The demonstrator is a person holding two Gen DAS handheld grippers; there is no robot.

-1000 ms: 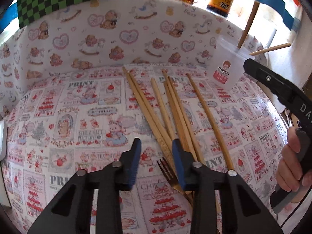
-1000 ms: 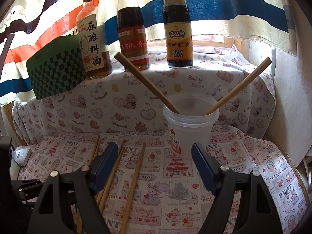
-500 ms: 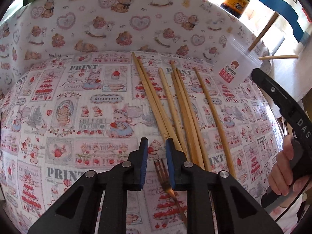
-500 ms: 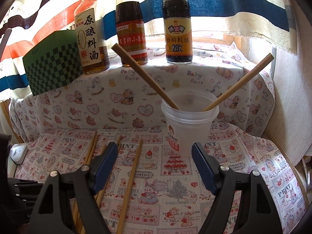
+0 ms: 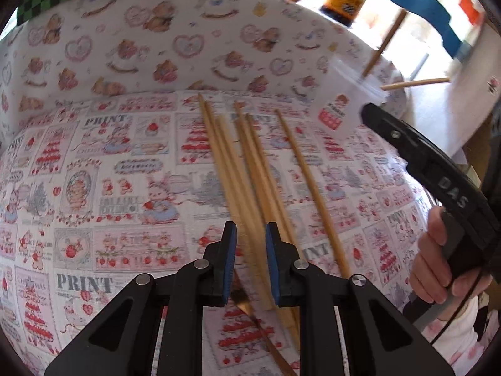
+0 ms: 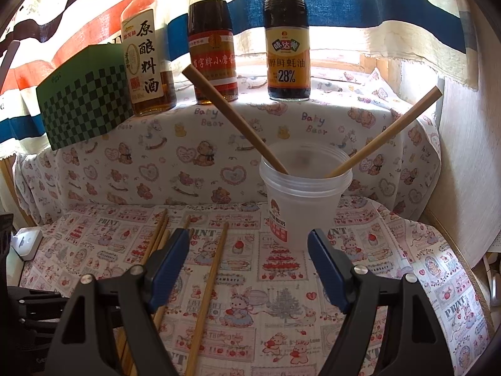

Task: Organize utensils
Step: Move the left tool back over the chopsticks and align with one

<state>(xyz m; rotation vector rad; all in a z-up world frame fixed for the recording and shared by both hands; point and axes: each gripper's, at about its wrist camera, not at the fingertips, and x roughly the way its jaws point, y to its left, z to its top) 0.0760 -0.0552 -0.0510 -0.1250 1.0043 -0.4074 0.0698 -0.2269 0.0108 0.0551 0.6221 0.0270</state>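
Several wooden chopsticks (image 5: 250, 169) lie side by side on the printed tablecloth; they also show in the right wrist view (image 6: 206, 291). A small fork (image 5: 250, 310) lies under my left gripper (image 5: 249, 244), whose jaws stand a narrow gap apart over the chopsticks, gripping nothing I can see. A clear plastic cup (image 6: 300, 197) with two chopsticks (image 6: 235, 116) leaning in it stands at the back right, also in the left wrist view (image 5: 344, 106). My right gripper (image 6: 247, 250) is wide open and empty, in front of the cup.
Three sauce bottles (image 6: 286, 34) and a green checked box (image 6: 84, 112) stand on the cloth-covered ledge behind. A white gadget (image 6: 26, 242) lies at the left edge. A wall (image 6: 463, 172) closes the right side.
My left gripper narrowed from open to a small gap, then slid forward and right from the fork's tines over the chopsticks. My right gripper stayed open and edged toward the cup.
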